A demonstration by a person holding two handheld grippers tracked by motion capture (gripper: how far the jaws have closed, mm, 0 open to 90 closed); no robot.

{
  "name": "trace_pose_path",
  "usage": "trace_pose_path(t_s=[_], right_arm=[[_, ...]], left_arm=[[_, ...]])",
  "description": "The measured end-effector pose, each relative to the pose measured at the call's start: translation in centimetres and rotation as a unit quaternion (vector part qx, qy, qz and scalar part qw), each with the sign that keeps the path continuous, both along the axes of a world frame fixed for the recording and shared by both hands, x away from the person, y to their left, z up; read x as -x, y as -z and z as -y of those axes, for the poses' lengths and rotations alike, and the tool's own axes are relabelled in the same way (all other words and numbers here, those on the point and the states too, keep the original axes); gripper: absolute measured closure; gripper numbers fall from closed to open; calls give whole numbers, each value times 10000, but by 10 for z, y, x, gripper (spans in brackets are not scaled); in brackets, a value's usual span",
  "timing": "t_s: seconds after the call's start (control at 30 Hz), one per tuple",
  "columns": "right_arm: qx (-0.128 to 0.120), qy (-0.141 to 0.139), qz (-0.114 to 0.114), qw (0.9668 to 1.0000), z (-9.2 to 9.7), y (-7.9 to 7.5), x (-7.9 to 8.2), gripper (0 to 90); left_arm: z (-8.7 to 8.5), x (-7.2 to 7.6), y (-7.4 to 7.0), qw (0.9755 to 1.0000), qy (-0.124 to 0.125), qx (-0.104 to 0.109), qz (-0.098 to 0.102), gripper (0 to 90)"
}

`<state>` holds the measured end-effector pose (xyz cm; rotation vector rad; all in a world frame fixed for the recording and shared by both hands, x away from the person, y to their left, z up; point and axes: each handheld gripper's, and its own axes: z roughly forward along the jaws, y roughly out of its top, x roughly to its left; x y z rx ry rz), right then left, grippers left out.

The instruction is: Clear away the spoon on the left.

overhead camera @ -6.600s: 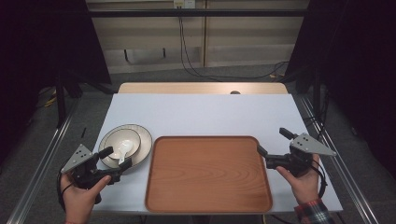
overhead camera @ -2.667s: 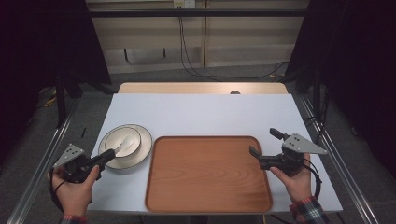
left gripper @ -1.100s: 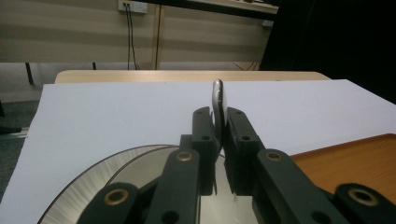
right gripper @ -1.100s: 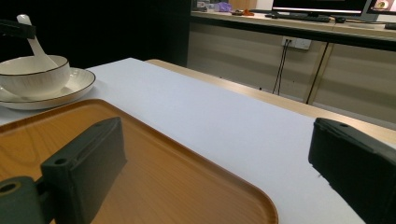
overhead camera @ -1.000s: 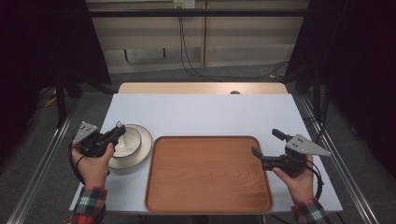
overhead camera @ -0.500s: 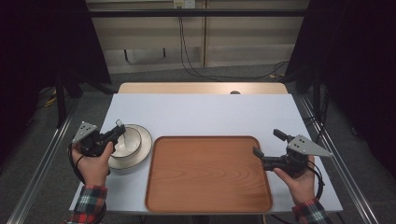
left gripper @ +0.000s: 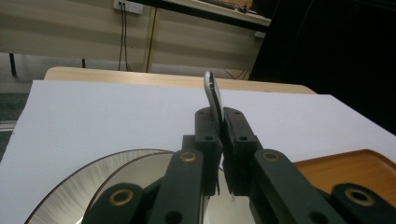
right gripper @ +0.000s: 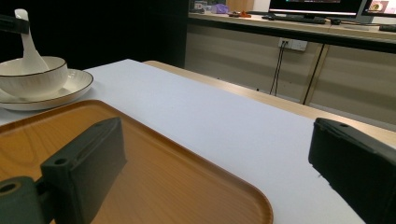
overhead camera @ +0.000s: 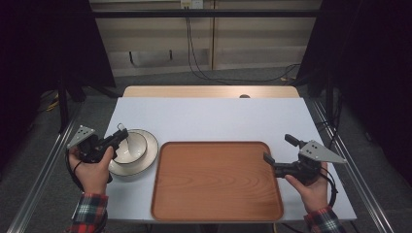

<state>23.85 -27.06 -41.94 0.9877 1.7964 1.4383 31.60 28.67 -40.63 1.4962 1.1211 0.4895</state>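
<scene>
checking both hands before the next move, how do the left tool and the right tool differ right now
The left tool is shut on the spoon handle; the right tool is open and holds nothing. The left tool sits over the bowl on its plate; the right tool hovers at the wooden tray's right edge. Both are black, two-jawed and hand-held.

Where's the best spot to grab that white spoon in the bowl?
Probably its handle, pinched from above on its two flat faces. The spoon leans with its scoop down in the bowl, so only the thin handle sticks up free. The left gripper is shut on it that way.
</scene>
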Motion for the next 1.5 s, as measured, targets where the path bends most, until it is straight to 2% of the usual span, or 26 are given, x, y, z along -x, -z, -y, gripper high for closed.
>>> trace_pose_path(t_s=[0.2, 0.3, 0.43, 0.57, 0.63, 0.67, 0.73, 1.03, 1.17, 1.23, 1.5], right_arm=[[-13, 0, 3, 10000, 0, 0, 0, 35], [-19, -4, 1, 10000, 0, 0, 0, 33], [-23, -9, 4, 10000, 0, 0, 0, 32], [-14, -1, 6, 10000, -1, 0, 1, 32], [2, -15, 29, 10000, -1, 0, 0, 32], [4, -9, 44, 10000, -1, 0, 0, 32], [-4, -12, 38, 10000, -1, 0, 0, 32], [30, -41, 38, 10000, -2, 0, 0, 32], [23, -43, 25, 10000, -2, 0, 0, 32], [27, -38, 26, 10000, -2, 0, 0, 32], [40, -45, 27, 10000, -2, 1, 0, 30]], left_arm=[[-1, 3, -9, 9999, 78, 61, 30, 856], [2, 4, -15, 9997, 201, 118, 44, 856], [5, 6, -22, 9996, 251, 69, 77, 857], [11, 9, -29, 9992, 371, 130, 115, 857], [12, 10, -32, 9990, 411, 79, 142, 857], [13, 11, -34, 9987, 457, 149, 158, 857], [15, 12, -37, 9987, 463, 108, 171, 857], [23, 17, -49, 9967, 733, 227, 247, 857], [30, 18, -51, 9950, 928, 301, 227, 857], [31, 18, -51, 9950, 941, 267, 216, 857], [39, 19, -52, 9924, 1172, 297, 226, 857]])
